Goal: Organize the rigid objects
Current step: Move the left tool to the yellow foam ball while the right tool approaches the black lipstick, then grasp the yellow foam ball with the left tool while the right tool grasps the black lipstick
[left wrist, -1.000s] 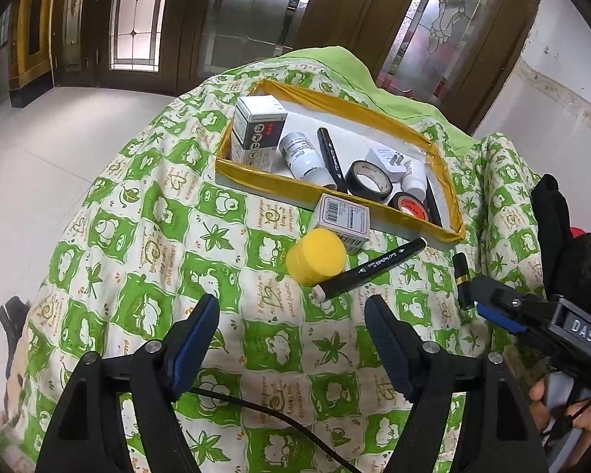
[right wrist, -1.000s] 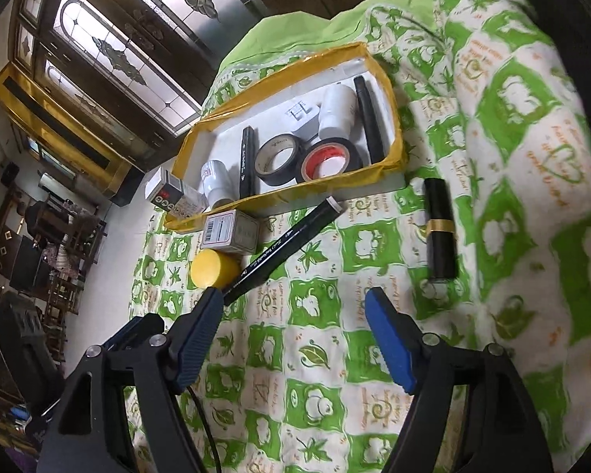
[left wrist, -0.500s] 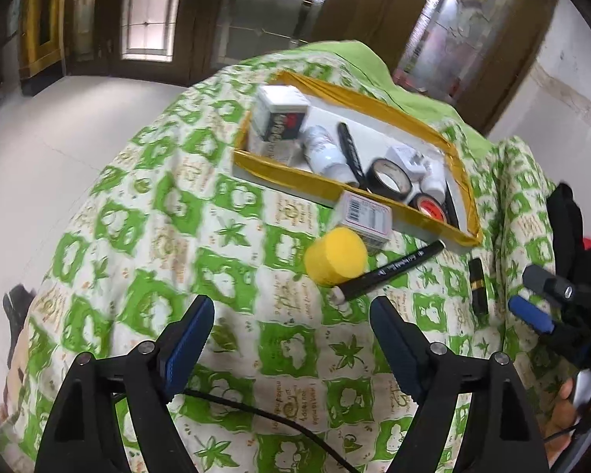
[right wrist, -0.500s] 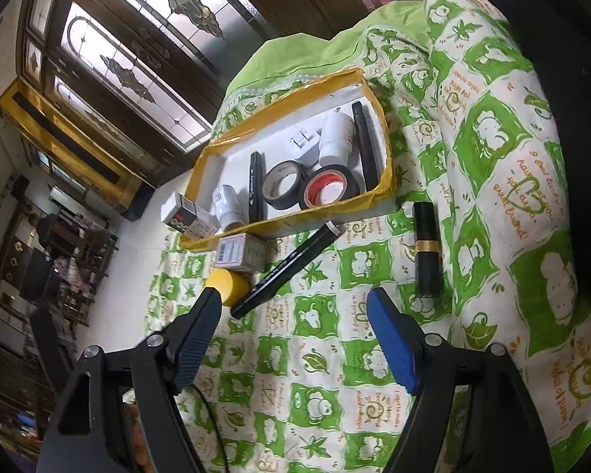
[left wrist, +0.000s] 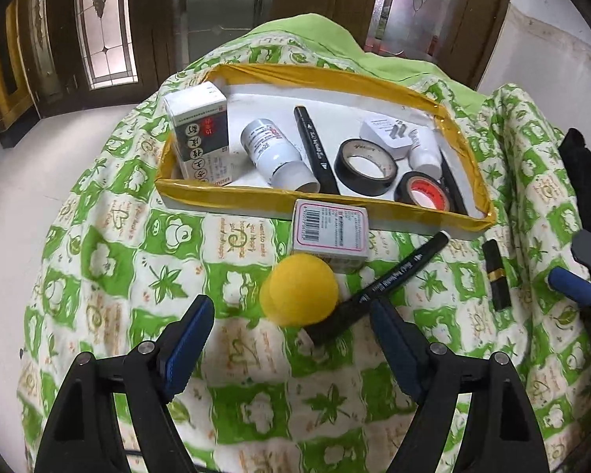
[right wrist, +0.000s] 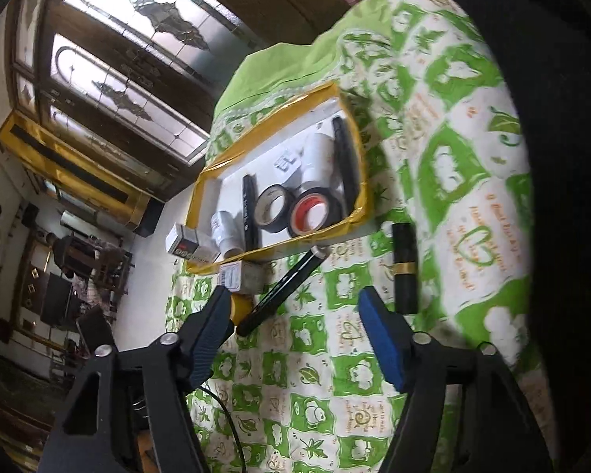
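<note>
A yellow-rimmed tray (left wrist: 232, 197) (right wrist: 356, 216) on the green patterned cloth holds a boxed carton (left wrist: 201, 134), a white bottle (left wrist: 272, 149), a black pen, tape rolls (left wrist: 364, 167) (right wrist: 311, 213) and a plug. In front of it lie a barcoded box (left wrist: 329, 234), a yellow ball (left wrist: 299, 291), a black marker (left wrist: 382, 283) (right wrist: 283, 289) and a black lipstick tube (left wrist: 496, 274) (right wrist: 404, 268). My left gripper (left wrist: 291, 319) is open, just short of the ball and marker. My right gripper (right wrist: 295, 309) has nothing between its closing jaws; the lipstick lies beside its right finger.
The cloth drops off at the left toward a pale floor (left wrist: 27, 165). Dark wooden doors with patterned glass (left wrist: 106, 27) stand behind the tray. A black garment (right wrist: 551, 118) lies along the right side. The right gripper's blue pad (left wrist: 571, 285) shows at the left wrist view's right edge.
My left gripper has moved closer to the ball and marker, which now sit between its fingertips' line. The right gripper shifted toward the lipstick and its jaws narrowed.
</note>
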Available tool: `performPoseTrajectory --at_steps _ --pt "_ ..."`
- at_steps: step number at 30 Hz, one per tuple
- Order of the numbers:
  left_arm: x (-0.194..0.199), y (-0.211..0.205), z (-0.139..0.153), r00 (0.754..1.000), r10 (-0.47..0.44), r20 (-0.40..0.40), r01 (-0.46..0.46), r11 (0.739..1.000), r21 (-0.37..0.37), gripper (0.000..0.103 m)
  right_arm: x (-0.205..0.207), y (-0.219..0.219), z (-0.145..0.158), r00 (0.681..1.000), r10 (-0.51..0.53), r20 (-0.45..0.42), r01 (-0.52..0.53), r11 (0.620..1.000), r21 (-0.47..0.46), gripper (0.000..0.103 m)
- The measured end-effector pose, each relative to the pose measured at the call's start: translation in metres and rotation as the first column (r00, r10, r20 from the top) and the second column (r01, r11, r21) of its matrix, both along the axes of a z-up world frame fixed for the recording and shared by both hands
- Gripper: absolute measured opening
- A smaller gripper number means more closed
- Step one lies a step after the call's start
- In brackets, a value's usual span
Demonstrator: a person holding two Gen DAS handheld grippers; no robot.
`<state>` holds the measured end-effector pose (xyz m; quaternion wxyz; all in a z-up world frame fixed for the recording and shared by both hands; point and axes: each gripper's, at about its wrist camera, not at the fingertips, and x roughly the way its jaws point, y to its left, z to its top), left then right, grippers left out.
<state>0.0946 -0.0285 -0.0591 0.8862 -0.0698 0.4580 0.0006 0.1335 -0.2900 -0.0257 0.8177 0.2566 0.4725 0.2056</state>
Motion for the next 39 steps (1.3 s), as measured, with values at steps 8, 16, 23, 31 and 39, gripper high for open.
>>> performPoseTrajectory --at_steps 8,16,23,31,39 --pt "0.011 0.000 -0.013 0.999 -0.005 -0.035 0.005 1.000 -0.004 0.044 0.000 0.016 -0.001 1.000 -0.011 0.024 0.016 0.979 -0.205 0.058" --pt "-0.013 0.005 -0.007 0.999 -0.011 -0.042 0.010 0.999 -0.040 0.043 0.030 0.036 -0.034 0.998 -0.058 -0.038 0.030 0.849 -0.528 0.041" --pt "-0.042 0.017 -0.002 0.998 0.024 -0.058 -0.030 0.994 -0.104 0.043 0.057 0.052 -0.061 0.996 -0.063 -0.059 0.011 0.768 -0.640 0.024" --pt "-0.037 0.017 -0.008 0.997 0.034 -0.069 -0.041 0.994 -0.103 0.043 0.013 0.060 -0.058 0.981 0.117 -0.152 -0.174 0.877 -0.448 0.017" --pt "-0.041 0.021 -0.001 0.998 0.061 -0.027 -0.063 0.994 -0.088 0.042 -0.006 0.082 -0.058 0.969 0.197 -0.150 -0.244 0.864 -0.440 0.017"
